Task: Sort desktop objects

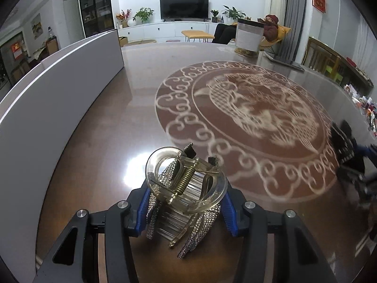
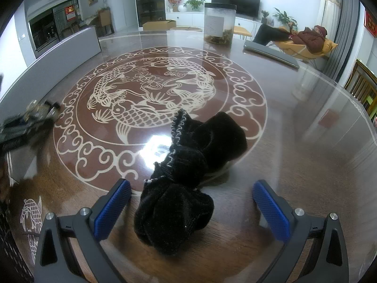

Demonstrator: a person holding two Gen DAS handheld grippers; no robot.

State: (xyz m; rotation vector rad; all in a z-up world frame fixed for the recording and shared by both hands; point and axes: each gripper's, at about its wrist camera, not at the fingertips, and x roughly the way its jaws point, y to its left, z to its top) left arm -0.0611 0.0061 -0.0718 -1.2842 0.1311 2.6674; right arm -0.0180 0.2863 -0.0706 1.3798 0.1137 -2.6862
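Note:
A clear plastic hair claw clip [image 1: 186,188] with rhinestone-covered sides and a metal spring is held just above the table. My left gripper [image 1: 200,162] is shut on it, its blue pads [image 1: 143,210] pressing the clip from both sides. A black fuzzy fabric bundle [image 2: 188,165] lies on the glossy brown table [image 2: 306,165]. My right gripper [image 2: 192,185] is open around the near end of the bundle, and neither blue pad touches it. The left gripper [image 2: 28,120] shows as a blur at the left of the right wrist view.
A long grey panel [image 1: 59,89] runs along the table's left side. A clear jar [image 2: 219,23] and a flat grey device [image 2: 271,54] stand at the far edge. The carp pattern [image 2: 150,94] marks the table's middle. A person [image 2: 306,37] reclines on a chair beyond.

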